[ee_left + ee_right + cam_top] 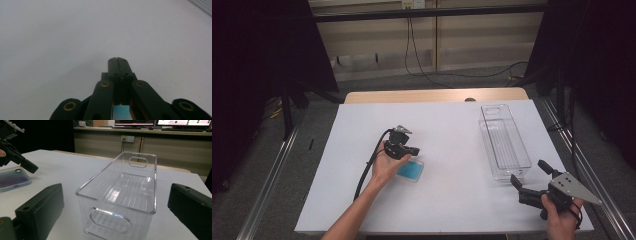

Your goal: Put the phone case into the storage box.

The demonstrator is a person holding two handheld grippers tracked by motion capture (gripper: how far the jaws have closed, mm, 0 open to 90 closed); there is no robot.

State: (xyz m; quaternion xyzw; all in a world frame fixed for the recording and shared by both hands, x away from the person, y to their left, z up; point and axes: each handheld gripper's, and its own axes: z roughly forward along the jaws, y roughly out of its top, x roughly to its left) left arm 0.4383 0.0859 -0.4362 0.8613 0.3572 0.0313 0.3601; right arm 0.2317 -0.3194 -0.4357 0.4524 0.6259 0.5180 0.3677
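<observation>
Left gripper (411,150) sits mid-table, jaws pressed fully together with nothing between them, tips pointing down just over the far edge of the flat blue translucent phone case (410,170), which lies camera-cutout up on the white table sheet (452,200). Closed tips likely meant to nudge or pin the case rather than pinch it; contact can't be told. Right gripper (528,178) waits near-right, jaws spread wide, aimed at the near end of the long clear plastic bin (507,150), probably ready to steady it. Case and bin well apart.
</observation>
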